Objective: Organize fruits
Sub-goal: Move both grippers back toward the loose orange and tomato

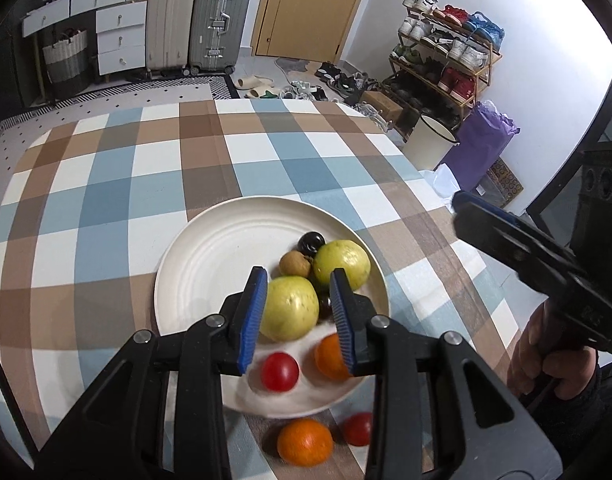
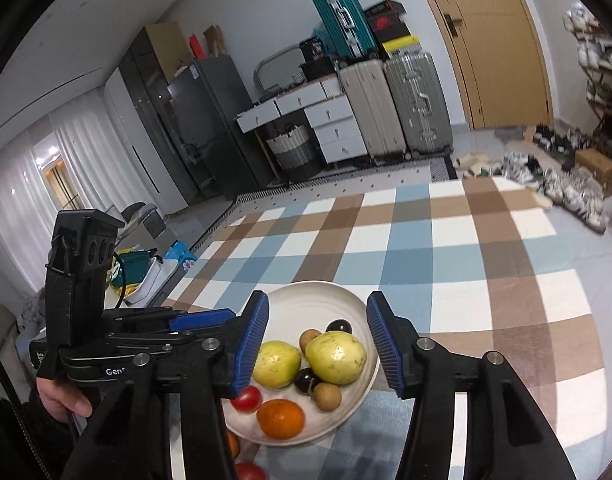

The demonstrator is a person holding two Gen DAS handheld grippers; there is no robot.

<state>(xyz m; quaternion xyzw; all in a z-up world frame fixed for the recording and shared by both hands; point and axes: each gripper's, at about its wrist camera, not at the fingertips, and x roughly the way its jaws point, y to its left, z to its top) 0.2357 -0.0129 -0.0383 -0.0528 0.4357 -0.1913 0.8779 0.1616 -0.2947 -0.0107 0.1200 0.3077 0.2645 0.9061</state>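
A white plate (image 1: 178,264) on the checked tablecloth holds two green guavas (image 1: 292,308) (image 1: 341,264), a longan (image 1: 294,264), dark plums (image 1: 310,242), a red tomato (image 1: 280,372) and an orange (image 1: 331,356). On the cloth in front of the plate lie another orange (image 1: 304,442) and another tomato (image 1: 357,428). My left gripper (image 1: 298,274) hovers above the plate, its blue pads a little apart with nothing pressed between them. My right gripper (image 2: 318,298) hangs over the same plate (image 2: 329,304), jaws wide and empty. Each gripper shows in the other's view, hand-held.
The table's far edge drops to a patterned rug. Behind it stand two suitcases (image 1: 198,20), white drawers (image 1: 120,36) and a door. To the right are a shoe rack (image 1: 445,52), a white bin (image 1: 431,140) and a purple bag (image 1: 483,140).
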